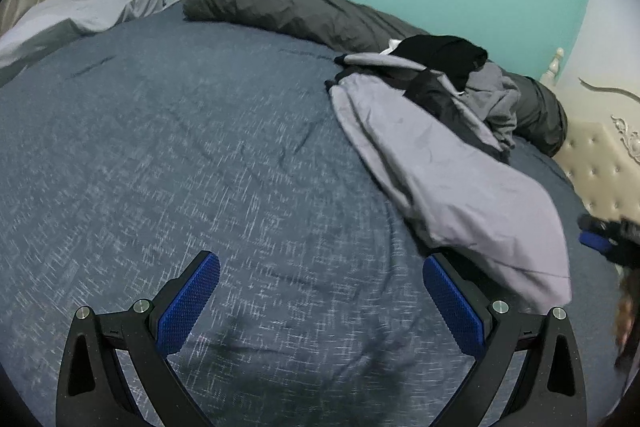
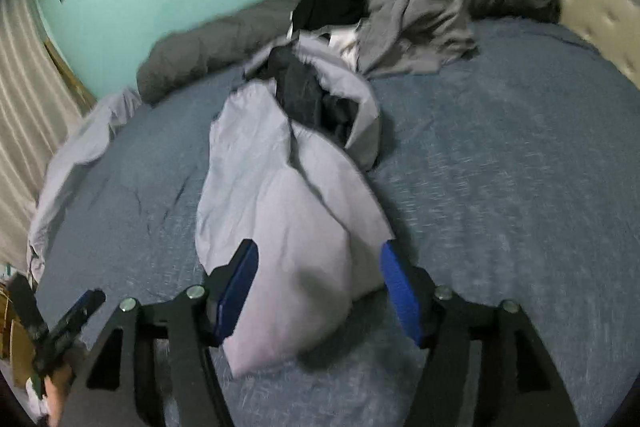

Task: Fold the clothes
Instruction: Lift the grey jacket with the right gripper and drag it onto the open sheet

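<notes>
A long pale grey garment (image 1: 448, 179) lies crumpled on the blue bed (image 1: 180, 147). In the right wrist view its near end (image 2: 288, 211) sits between the blue pads of my right gripper (image 2: 319, 249), which is open and not pressing on it. A dark garment (image 2: 308, 95) is tangled in its far end. My left gripper (image 1: 322, 263) is open over bare sheet, just left of the garment's near end, with nothing between its fingers. Each gripper shows at the edge of the other's view: the right gripper (image 1: 600, 235) and the left gripper (image 2: 76, 315).
Behind the garment lies a pile with a black piece (image 1: 440, 59) and a grey piece (image 1: 496, 99). A rolled dark grey duvet (image 1: 280, 3) runs along the teal wall. A pale sheet (image 1: 80, 11) is bunched at the far left. A cream tufted headboard (image 1: 600, 167) stands on the right.
</notes>
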Demonstrator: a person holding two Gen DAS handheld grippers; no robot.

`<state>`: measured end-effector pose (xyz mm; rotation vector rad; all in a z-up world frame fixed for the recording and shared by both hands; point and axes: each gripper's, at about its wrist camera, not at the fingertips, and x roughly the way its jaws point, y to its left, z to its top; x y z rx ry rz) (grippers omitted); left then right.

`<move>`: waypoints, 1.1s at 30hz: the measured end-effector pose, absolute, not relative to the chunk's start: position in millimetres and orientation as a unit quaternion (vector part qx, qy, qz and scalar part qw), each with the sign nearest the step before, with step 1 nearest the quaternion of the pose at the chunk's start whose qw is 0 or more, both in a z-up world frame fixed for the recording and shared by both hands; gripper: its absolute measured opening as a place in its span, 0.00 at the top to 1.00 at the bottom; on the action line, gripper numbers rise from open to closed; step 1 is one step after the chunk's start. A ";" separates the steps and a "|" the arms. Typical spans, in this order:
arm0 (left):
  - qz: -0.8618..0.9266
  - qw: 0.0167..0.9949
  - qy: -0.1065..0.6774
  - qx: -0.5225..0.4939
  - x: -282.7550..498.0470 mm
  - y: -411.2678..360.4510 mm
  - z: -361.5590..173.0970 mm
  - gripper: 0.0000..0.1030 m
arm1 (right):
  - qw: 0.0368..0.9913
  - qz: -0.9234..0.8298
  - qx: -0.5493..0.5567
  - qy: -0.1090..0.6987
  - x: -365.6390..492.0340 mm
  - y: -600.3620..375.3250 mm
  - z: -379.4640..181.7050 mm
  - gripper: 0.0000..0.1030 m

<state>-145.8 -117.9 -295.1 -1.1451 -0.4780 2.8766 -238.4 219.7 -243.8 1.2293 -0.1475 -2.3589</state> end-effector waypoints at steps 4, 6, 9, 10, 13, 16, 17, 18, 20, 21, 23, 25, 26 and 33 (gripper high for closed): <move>0.915 0.000 -0.163 -0.370 -150.0 -122.8 -304.4 0.00 | 0.230 -0.841 0.487 -0.038 -258.5 184.2 -264.3 0.36; 0.915 0.003 -0.160 -0.370 -151.5 -121.3 -305.1 0.00 | 0.229 -0.836 0.499 -0.020 -263.3 172.0 -275.6 0.38; 0.919 0.006 -0.145 -0.368 -149.4 -118.5 -303.1 0.00 | 0.235 -0.831 0.504 0.005 -259.6 158.6 -292.9 0.70; 0.919 0.007 -0.143 -0.366 -148.2 -119.0 -301.9 0.00 | 0.236 -0.831 0.504 0.014 -254.9 155.8 -296.9 0.77; 0.922 0.005 -0.141 -0.362 -144.8 -122.0 -296.6 0.00 | 0.258 -0.828 0.495 0.056 -235.2 146.2 -299.5 0.91; 0.923 0.001 -0.140 -0.358 -138.1 -124.1 -286.3 0.00 | 0.289 -0.824 0.473 0.118 -202.9 140.0 -295.0 0.94; 0.924 0.001 -0.140 -0.356 -135.0 -123.6 -280.9 0.00 | 0.302 -0.818 0.471 0.131 -190.8 141.2 -294.0 0.95; 0.925 0.001 -0.139 -0.353 -131.6 -122.6 -275.5 0.00 | 0.314 -0.813 0.469 0.144 -178.8 142.5 -293.1 0.95; 0.928 0.005 -0.134 -0.349 -123.2 -119.1 -262.1 0.00 | 0.327 -0.804 0.468 0.166 -158.3 148.4 -294.7 0.96; 0.929 0.008 -0.131 -0.347 -119.2 -116.6 -255.3 0.00 | 0.329 -0.801 0.471 0.167 -148.5 155.7 -296.5 0.96; 0.932 0.016 -0.120 -0.342 -111.4 -110.9 -239.8 0.00 | 0.333 -0.794 0.480 0.168 -129.8 171.3 -300.1 0.96; 0.935 0.020 -0.109 -0.336 -104.3 -104.7 -224.1 0.00 | 0.335 -0.789 0.487 0.169 -112.7 186.0 -302.6 0.96; 0.937 0.022 -0.104 -0.333 -100.8 -101.5 -216.2 0.00 | 0.337 -0.786 0.489 0.171 -104.5 192.7 -302.6 0.96; 0.943 0.035 -0.080 -0.321 -81.7 -84.0 -175.3 0.00 | 0.334 -0.771 0.491 0.231 -63.8 233.9 -301.1 0.96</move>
